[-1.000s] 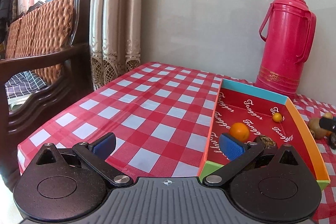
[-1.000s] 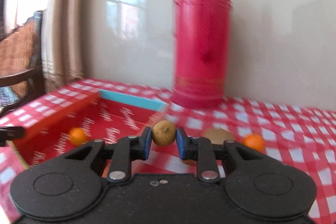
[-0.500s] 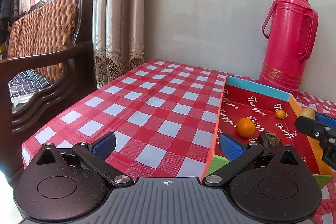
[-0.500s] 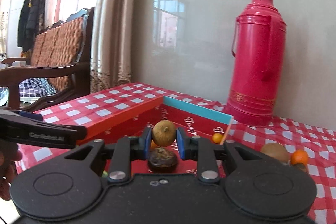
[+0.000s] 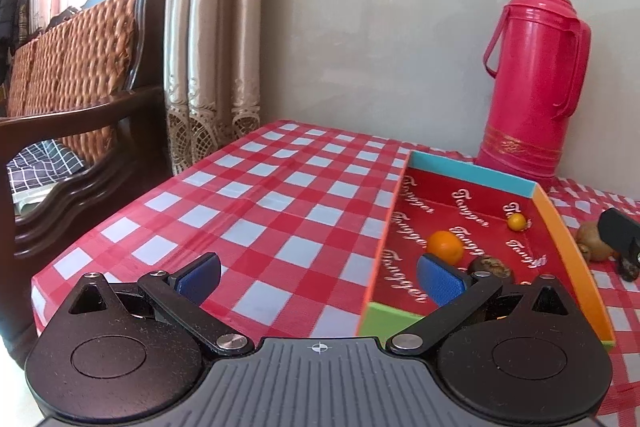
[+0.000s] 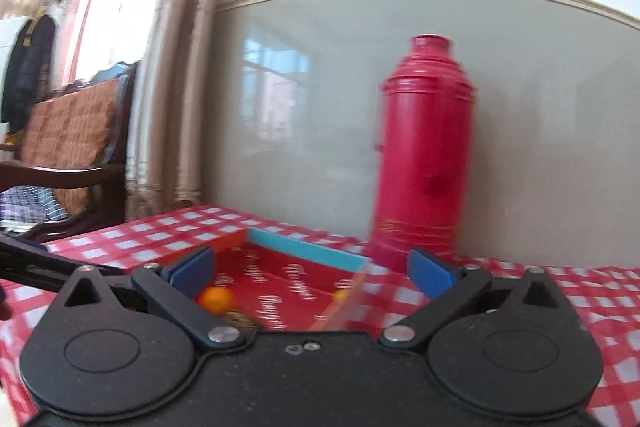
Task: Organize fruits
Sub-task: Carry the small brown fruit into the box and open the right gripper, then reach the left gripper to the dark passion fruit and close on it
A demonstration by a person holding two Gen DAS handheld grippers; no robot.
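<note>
Nearest, left gripper [image 5: 318, 277] low over the checked tablecloth [image 5: 256, 211], blue pads spread wide, nothing between them; right pad just over the near corner of the tray [image 5: 576, 259]. Right gripper [image 6: 312, 273] aimed at the same tray [image 6: 308, 251] from its right side, jaws opening and already wide, nothing between the pads.

Inside the tray, toward its near end: an orange [image 5: 445, 246], with a dark brown wrinkled fruit [image 5: 489, 264] just beside it on the right. Farther in, near the right wall, a small yellow fruit [image 5: 516, 221].

Outside the tray to the right, on the cloth: a brownish fruit [image 5: 592, 241], partly hidden behind a black gripper part.

Beyond the tray's far blue wall, upright: a pink thermos [image 5: 534, 79] against the grey wall. Far left: curtains [image 5: 216, 27] and a wooden armchair [image 5: 76, 67].
</note>
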